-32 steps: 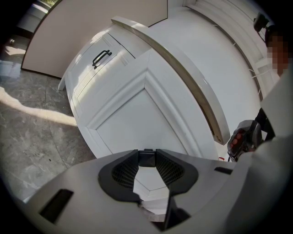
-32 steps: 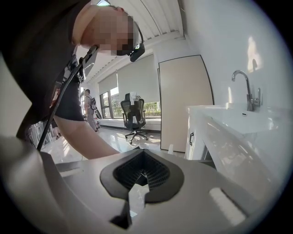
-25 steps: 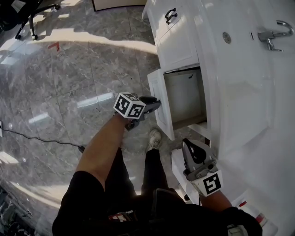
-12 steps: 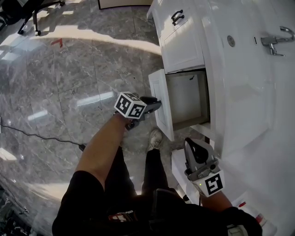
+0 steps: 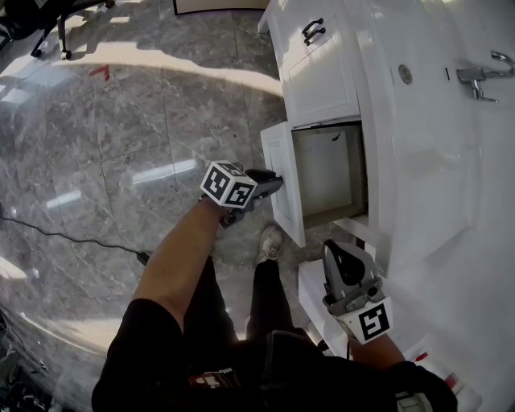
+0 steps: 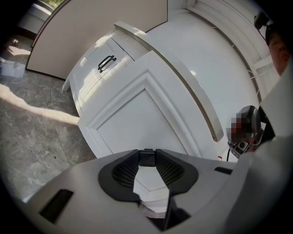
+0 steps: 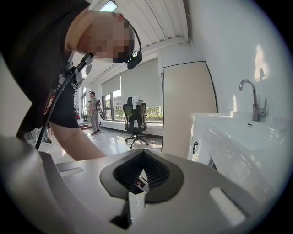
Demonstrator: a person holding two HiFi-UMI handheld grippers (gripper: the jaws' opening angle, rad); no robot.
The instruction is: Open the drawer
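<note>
- Jaws of the left gripper (image 5: 272, 179) stand part way apart, close against the front of the drawer (image 5: 286, 193) at mid frame. No handle shows between them, so I cannot tell whether they grasp anything.
- Jaws of the right gripper (image 5: 335, 251) are clenched on nothing. It hangs at lower right, pointing up the frame, apart from the drawer.
- Drawer is pulled well out of the white cabinet (image 5: 322, 80), just left of the counter (image 5: 434, 209) edge, and its inside looks bare.
- Progress: the task looks done or nearly so. What may be left is a last bit of pull, then letting go.
- Further up the frame, a black pull (image 5: 314, 30) sits on a shut front of the same cabinet.
- At upper right, a sink (image 5: 434, 137) is set in the counter, with a faucet (image 5: 476, 76) at its far side.
- Just below the drawer, a white panel (image 5: 312, 294) juts out beside the right gripper; I cannot tell what it is.
- A shoe (image 5: 270, 240) stands on the floor (image 5: 121, 145) close below the drawer front. The person's own legs look like the only thing that could limit further travel.
- A cable (image 5: 72, 239) at the left edge and a chair (image 5: 48, 24) at upper left lie well apart from the work.
</note>
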